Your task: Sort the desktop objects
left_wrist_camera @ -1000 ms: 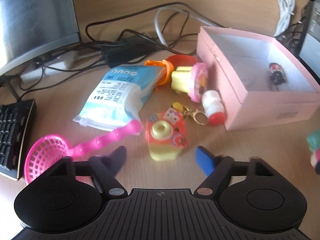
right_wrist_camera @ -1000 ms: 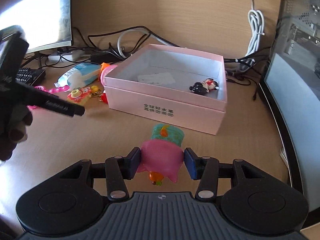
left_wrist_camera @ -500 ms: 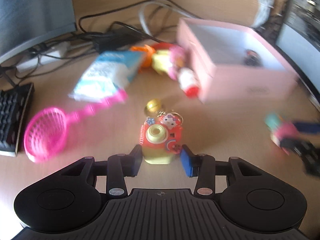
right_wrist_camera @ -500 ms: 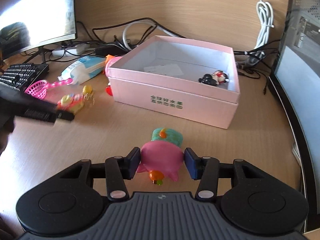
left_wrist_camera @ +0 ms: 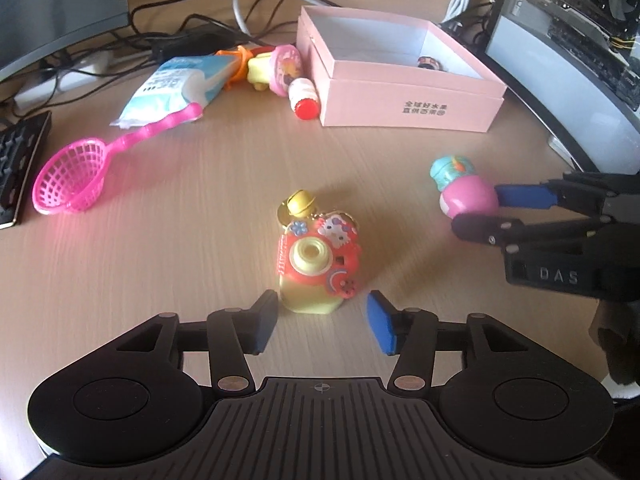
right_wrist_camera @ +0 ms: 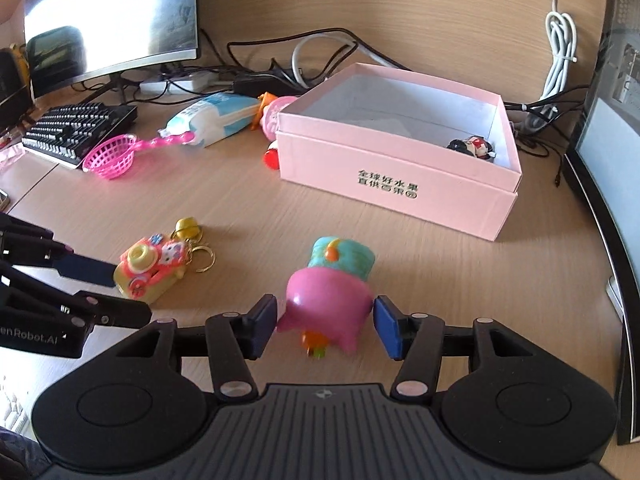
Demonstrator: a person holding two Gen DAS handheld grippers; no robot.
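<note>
Wooden desk (right_wrist_camera: pixel 460 280). Open pink box (right_wrist_camera: pixel 400 168) at back. Right gripper (right_wrist_camera: pixel 325 326): jaws opening, pads off pink-and-teal toy (right_wrist_camera: pixel 332 288) between them. Left gripper (left_wrist_camera: pixel 322 324): jaws opening, released, toy-camera keychain (left_wrist_camera: pixel 316 268) on desk just ahead.

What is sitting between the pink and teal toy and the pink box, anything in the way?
Nothing visible. Bare desk lies between the pink and teal toy and the pink box. The camera keychain lies off to the toy's left, clear of that path.
</note>
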